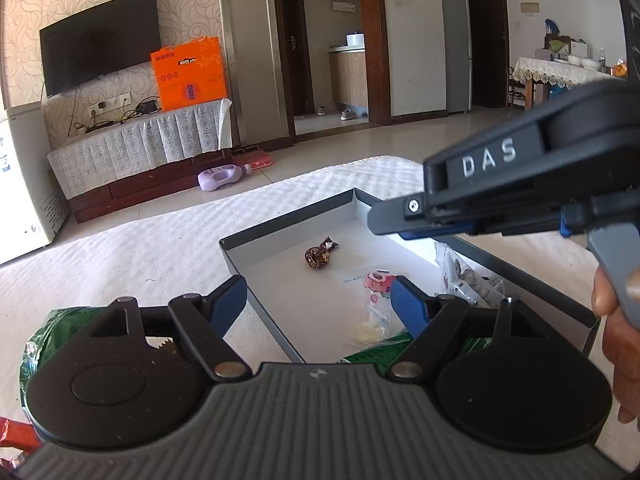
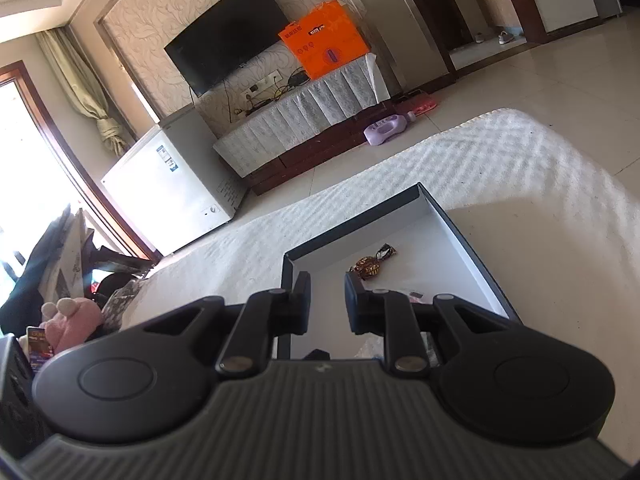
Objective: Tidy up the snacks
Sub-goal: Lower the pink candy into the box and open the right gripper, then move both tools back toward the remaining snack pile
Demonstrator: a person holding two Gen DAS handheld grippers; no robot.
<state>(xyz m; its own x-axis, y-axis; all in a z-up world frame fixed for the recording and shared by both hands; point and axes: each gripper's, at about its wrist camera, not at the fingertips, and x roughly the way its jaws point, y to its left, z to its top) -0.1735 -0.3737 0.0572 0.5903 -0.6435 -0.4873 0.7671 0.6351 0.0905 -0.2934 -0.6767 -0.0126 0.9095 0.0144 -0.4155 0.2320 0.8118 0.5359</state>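
**Grey tray holds the snacks**

Brown wrapped candy [image 1: 317, 258] lies near the far left corner of the grey tray [image 1: 234, 264]; a pink packet [image 1: 376, 284] and a clear bag [image 1: 464, 276] sit toward its near right side. Left gripper [image 1: 320, 300] is spread wide and empty over the tray's near edge. Right gripper [image 2: 327, 300] is narrowly parted, gripping nothing

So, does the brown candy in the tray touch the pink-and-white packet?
Apart. In the left wrist view the brown candy lies alone, and bare tray floor shows between it and the pink-and-white packet.
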